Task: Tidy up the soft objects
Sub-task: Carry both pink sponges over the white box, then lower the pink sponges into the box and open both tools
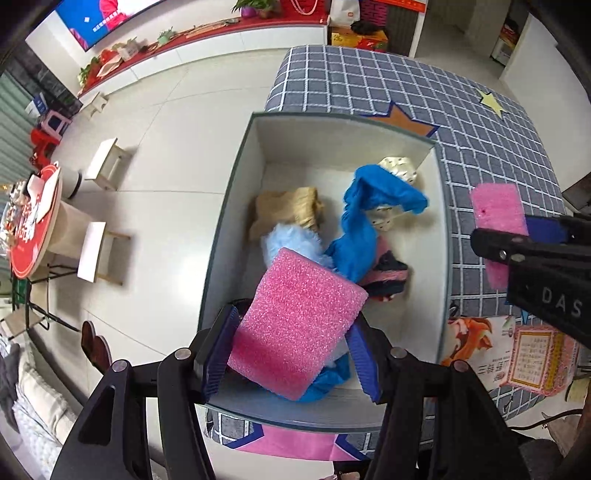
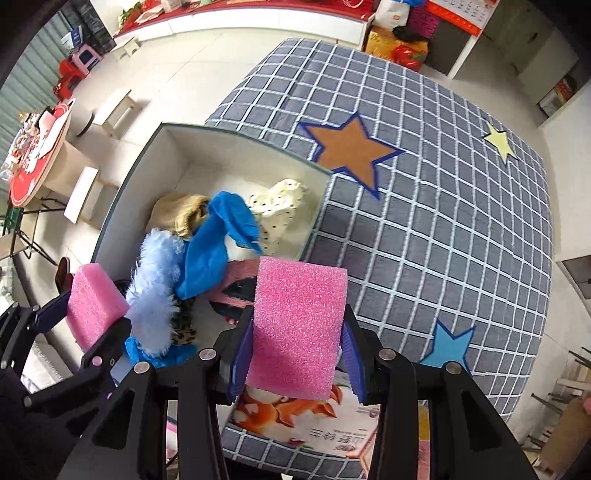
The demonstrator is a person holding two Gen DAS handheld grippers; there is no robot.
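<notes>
Readable text:
- Right gripper (image 1: 498, 236): white letters "DAS" on its black body, cut off by the picture's edge.
- Printed sheet (image 2: 306, 421) on the table: large Chinese characters, upside down, not legible.
- TV screen (image 1: 99, 18): white characters, too small to read.

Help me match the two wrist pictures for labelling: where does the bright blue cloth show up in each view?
Left wrist view: the bright blue cloth lies right of centre, inside the white box, above the pink foam block.
Right wrist view: the bright blue cloth lies left of centre, in the same box.
Shared landmark: the orange star on the checked tablecloth, past the box's far corner.
</notes>
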